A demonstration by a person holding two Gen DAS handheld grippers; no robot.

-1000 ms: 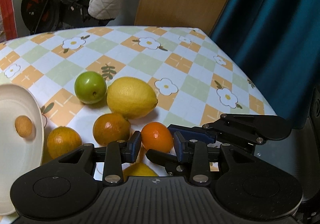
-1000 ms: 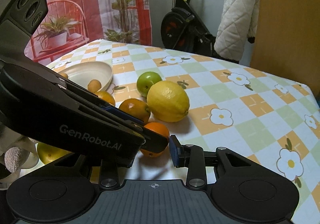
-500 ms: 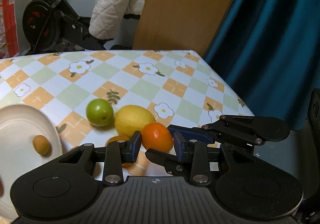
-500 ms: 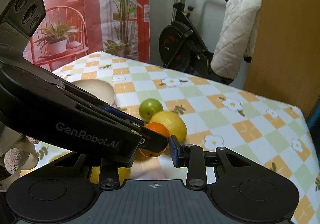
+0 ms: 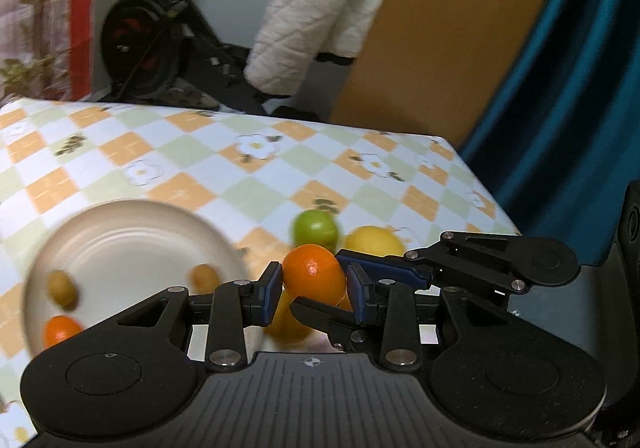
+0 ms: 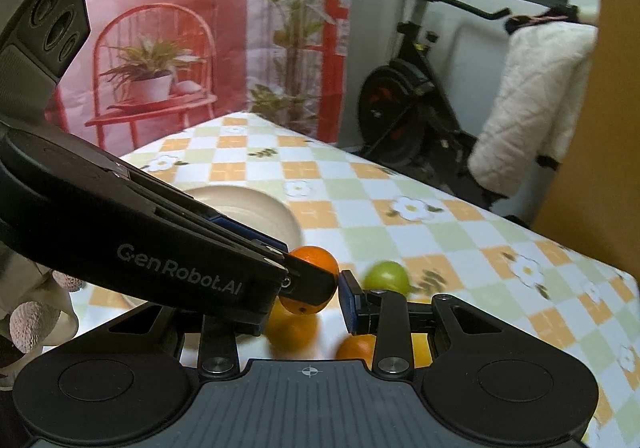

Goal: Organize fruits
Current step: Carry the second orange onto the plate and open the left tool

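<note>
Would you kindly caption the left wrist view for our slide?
Left claw grips a small orange above the table, beside a cream plate holding three fruits.

Plate (image 5: 132, 232): rim motion-blurred; contents at 8 o'clock smeared. Yellow fruit (image 5: 286, 324): largely hidden under left tongs (image 5: 314, 286). Lemon (image 5: 374, 242): lower half hidden by the right tongs' finger (image 5: 384, 270). Right tongs (image 6: 312, 290): near finger covered; gap unreadable.
</note>
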